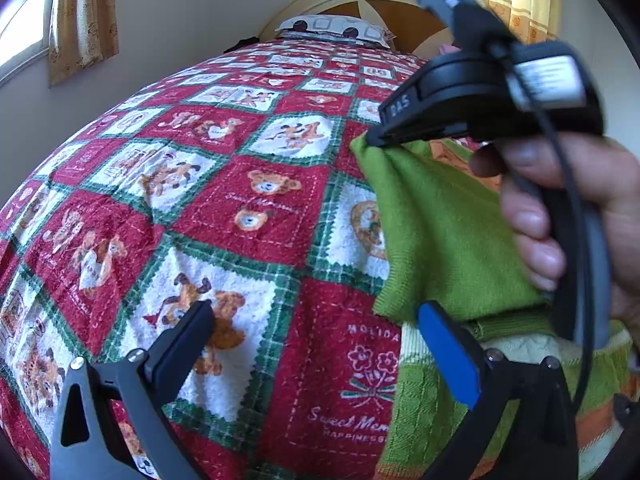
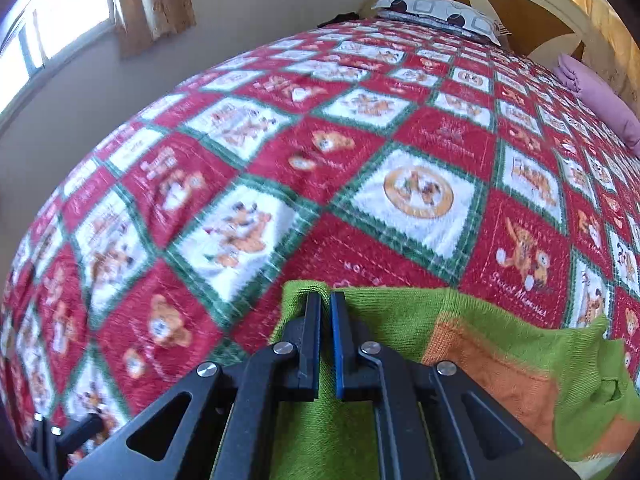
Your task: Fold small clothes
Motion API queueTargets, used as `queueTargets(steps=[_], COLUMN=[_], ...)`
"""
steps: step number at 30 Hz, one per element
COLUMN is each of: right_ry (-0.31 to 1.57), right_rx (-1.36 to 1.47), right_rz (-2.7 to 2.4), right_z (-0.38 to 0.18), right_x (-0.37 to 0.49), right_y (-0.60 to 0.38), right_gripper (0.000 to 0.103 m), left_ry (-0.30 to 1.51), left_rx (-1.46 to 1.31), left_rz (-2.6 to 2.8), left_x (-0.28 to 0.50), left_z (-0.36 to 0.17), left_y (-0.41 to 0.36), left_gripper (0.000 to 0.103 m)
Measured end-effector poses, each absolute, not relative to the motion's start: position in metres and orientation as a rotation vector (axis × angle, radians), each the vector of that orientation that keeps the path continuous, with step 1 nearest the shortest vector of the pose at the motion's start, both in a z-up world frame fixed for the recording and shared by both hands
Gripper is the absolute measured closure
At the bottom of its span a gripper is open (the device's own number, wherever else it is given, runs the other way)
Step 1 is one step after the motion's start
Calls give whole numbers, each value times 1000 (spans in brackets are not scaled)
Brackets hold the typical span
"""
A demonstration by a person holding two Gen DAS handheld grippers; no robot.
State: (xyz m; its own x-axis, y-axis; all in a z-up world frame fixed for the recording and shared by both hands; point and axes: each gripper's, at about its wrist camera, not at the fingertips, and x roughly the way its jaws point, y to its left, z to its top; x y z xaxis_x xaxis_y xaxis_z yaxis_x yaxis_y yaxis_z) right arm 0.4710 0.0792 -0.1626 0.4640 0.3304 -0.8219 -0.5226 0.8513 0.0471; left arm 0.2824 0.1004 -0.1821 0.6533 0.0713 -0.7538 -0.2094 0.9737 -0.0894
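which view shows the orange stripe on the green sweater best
The right wrist view: the orange stripe runs unobstructed across the green sweater. The left wrist view shows only slivers of it behind the right tool and hand.

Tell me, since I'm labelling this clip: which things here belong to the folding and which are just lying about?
Job:
green sweater
right claw, shut on its edge
left claw, open beside it

Lying about:
patterned pillow
purple cloth
teddy-bear bedspread
curtains

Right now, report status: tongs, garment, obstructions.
Right tongs shut on green sweater edge, lifting it. Left tongs open, empty, over bedspread. Nothing blocking the fold.
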Motion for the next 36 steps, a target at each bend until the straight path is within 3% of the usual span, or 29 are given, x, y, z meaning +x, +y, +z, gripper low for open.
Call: queueTargets(steps=[2, 4, 5, 6, 12, 13, 15, 18, 23, 32, 36], right_ry=[942, 940, 927, 902, 846, 844, 854, 871, 948, 810, 906], right_rx=[-195, -164, -170, -166, -192, -199, -203, -207, -181, -74, -76], right_rz=[546, 558, 546, 551, 496, 460, 394, 289, 215, 162, 111], right_z=[-157, -150, -145, -136, -111, -110, -111, -119, -159, -130, -155], right_x=[468, 461, 455, 442, 369, 360, 347, 328, 307, 307, 318], right_y=[72, 60, 54, 41, -48, -66, -97, -145, -189, -216, -234], right_gripper=[97, 70, 45, 42, 43, 45, 64, 67, 68, 68, 68], left_ry=[848, 847, 847, 847, 845, 845, 847, 851, 858, 889, 869], left_rx=[-169, -170, -171, -173, -181, -180, -177, -168, -154, -146, -189], left_rz=[163, 162, 161, 160, 158, 158, 160, 170, 208, 306, 287], left_x=[283, 283, 283, 283, 283, 283, 283, 284, 283, 283, 278], left_z=[-182, -183, -183, -183, -182, -182, -183, -183, -184, -188, -186], left_y=[100, 101, 101, 101, 102, 102, 102, 101, 102, 108, 114], left_gripper=[0, 0, 0, 0, 0, 0, 0, 0, 0, 0, 0])
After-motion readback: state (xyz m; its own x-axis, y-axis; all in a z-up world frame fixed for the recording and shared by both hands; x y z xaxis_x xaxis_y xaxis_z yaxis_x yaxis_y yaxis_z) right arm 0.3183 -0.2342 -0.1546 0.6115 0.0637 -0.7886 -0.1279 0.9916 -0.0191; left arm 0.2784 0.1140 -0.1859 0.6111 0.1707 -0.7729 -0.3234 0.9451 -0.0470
